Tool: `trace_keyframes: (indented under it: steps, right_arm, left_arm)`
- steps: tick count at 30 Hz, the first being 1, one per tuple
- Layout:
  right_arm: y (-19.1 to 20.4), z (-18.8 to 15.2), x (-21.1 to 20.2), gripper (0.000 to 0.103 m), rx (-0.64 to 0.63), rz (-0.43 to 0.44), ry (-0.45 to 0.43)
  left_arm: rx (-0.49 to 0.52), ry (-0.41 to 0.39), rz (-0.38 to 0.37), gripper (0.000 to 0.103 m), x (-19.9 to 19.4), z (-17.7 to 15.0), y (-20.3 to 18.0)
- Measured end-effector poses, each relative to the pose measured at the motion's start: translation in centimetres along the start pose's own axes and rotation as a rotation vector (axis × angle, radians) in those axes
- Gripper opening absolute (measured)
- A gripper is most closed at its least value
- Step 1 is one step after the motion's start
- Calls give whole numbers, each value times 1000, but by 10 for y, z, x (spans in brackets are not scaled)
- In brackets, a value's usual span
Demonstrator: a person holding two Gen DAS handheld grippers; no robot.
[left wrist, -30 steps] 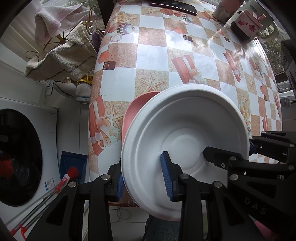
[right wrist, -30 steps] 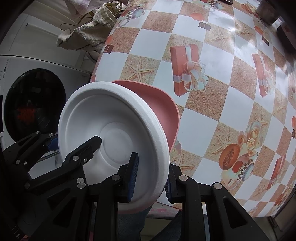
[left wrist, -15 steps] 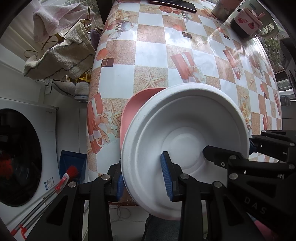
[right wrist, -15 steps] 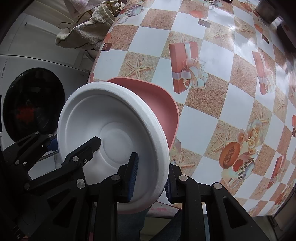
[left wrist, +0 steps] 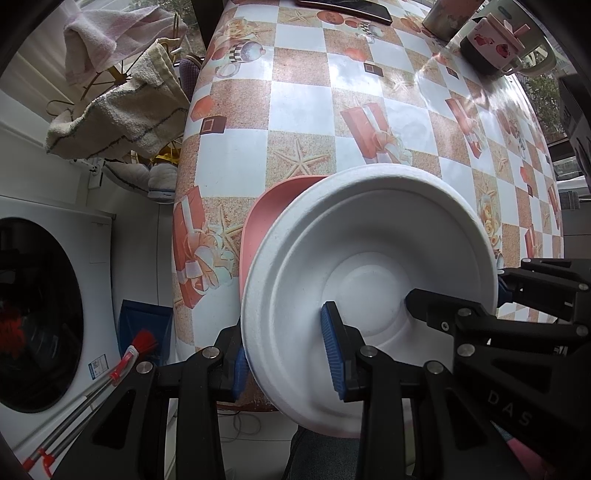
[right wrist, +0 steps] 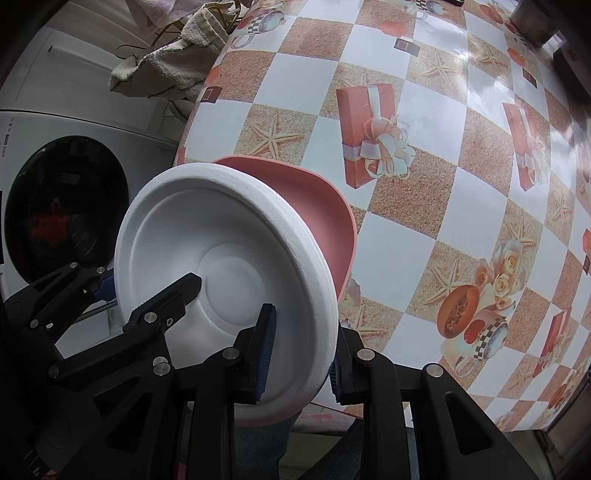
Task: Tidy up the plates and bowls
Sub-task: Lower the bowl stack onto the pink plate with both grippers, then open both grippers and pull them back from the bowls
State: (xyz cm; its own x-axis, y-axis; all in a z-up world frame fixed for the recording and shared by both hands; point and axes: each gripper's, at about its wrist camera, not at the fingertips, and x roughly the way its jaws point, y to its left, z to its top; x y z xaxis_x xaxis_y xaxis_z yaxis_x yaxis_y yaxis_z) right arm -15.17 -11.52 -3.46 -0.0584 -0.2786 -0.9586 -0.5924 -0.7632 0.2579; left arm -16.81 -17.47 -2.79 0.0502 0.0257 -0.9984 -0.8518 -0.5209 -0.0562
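Note:
A white foam bowl (left wrist: 369,240) sits nested in a pink plate (left wrist: 266,210), and I hold the pair tilted over the near edge of the table (left wrist: 306,107). My left gripper (left wrist: 284,362) is shut on the stack's left rim, one blue pad inside the bowl and one outside. On the opposite rim my right gripper (right wrist: 301,362) is shut the same way. In the right wrist view the white bowl (right wrist: 207,229) hides most of the pink plate (right wrist: 314,206). Each camera also catches the other gripper: the right gripper (left wrist: 454,291) and the left gripper (right wrist: 151,282).
The table wears a checked cloth (right wrist: 461,206) with gift boxes and starfish. At its far end stand a mug (left wrist: 495,44), a tin (left wrist: 443,14) and a phone (left wrist: 343,5). Left of it are a washing machine (left wrist: 40,295), hanging towels (left wrist: 122,114) and a blue dustpan (left wrist: 144,325).

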Motion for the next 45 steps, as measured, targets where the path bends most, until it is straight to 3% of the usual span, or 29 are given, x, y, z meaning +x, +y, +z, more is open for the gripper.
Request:
trace_keyframes:
  steps: [27,30,34,38,41,42,43,45]
  right_arm:
    - [-1,6,16,28,23,-2,-23]
    - [-1,7,16,28,17,-7,-29]
    - [0,7,13,28,12,-6,-31]
    - [-2,5,7,29,-4,-8,-39]
    - [-4,4,-1,38,2,6,-48]
    - [-5,3,-4,49,6,10,-55]
    - [-6,3,-8,67,10,1,-63]
    - [-10,3,-17,87,11,-38,-85]
  left_arm:
    - [-1,-23,35,38,25,13,8]
    - [-1,-41,53,40,23,13,9]
    - [7,-90,102,50,16,11,8]
    - [4,-132,104,59,7,7,11]
    - [11,-145,110,59,0,6,12]
    - [19,-151,132,59,-3,6,11]
    - [24,-150,159,60,-4,5,11]
    - [14,-129,174,62,-6,5,16]
